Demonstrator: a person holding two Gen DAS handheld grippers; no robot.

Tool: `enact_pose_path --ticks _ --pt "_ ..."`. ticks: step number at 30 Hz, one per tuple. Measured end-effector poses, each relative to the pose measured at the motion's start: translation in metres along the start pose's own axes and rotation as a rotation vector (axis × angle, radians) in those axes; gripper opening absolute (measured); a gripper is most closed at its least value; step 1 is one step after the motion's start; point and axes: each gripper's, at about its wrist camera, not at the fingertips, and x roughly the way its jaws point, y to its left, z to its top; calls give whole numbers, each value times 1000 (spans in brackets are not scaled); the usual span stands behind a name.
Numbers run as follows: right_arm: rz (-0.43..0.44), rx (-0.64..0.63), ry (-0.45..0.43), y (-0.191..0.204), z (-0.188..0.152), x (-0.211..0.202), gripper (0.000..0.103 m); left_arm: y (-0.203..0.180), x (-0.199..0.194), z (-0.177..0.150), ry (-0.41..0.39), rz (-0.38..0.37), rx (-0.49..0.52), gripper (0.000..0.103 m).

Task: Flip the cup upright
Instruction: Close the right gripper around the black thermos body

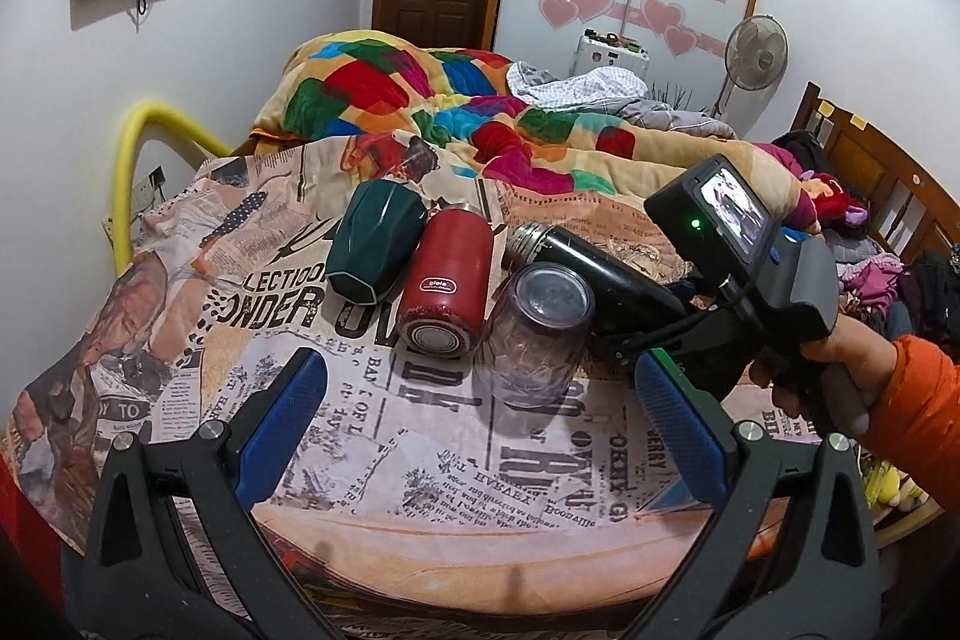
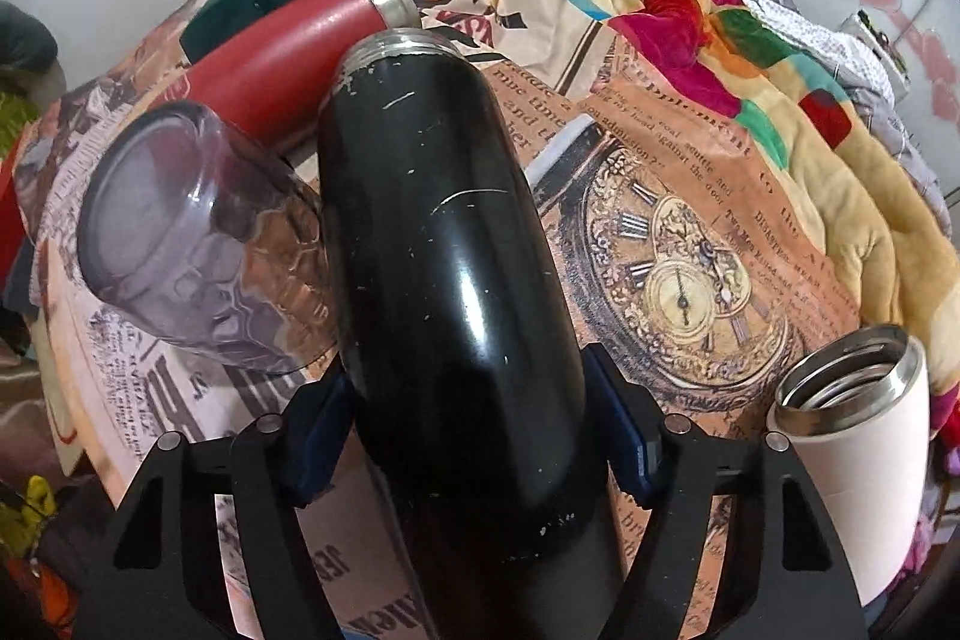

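Note:
A black flask [image 2: 444, 280] lies on its side on the newspaper-print cloth [image 1: 384, 436], its open steel mouth pointing away. My right gripper [image 2: 468, 418] is shut on the black flask near its base; it shows in the left wrist view [image 1: 648, 340] with the flask [image 1: 588, 274]. A clear glass cup [image 1: 534, 334] stands upside down beside it, also in the right wrist view [image 2: 198, 232]. A red flask [image 1: 447, 280] and a dark green cup [image 1: 372, 244] lie on their sides. My left gripper [image 1: 480, 412] is open and empty, in front of the glass.
A white steel-rimmed cup [image 2: 858, 448] stands upright at the right. A colourful quilt [image 1: 456, 100] is heaped behind the cloth. A yellow pipe [image 1: 138, 160] rises at the left. A wooden headboard [image 1: 870, 172] and clothes lie at the right.

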Motion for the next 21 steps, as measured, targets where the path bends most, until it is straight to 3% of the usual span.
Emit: enact_pose_path --ticks 4,14,21 --pt "-14 21 -18 1 -5 -4 62 -2 -4 1 -6 -6 -7 103" --pt "-10 72 -36 0 -18 -31 62 -5 -28 3 -46 -3 -15 103" --pt "-32 58 -143 9 -21 -83 62 -5 -51 5 -81 4 -24 103"
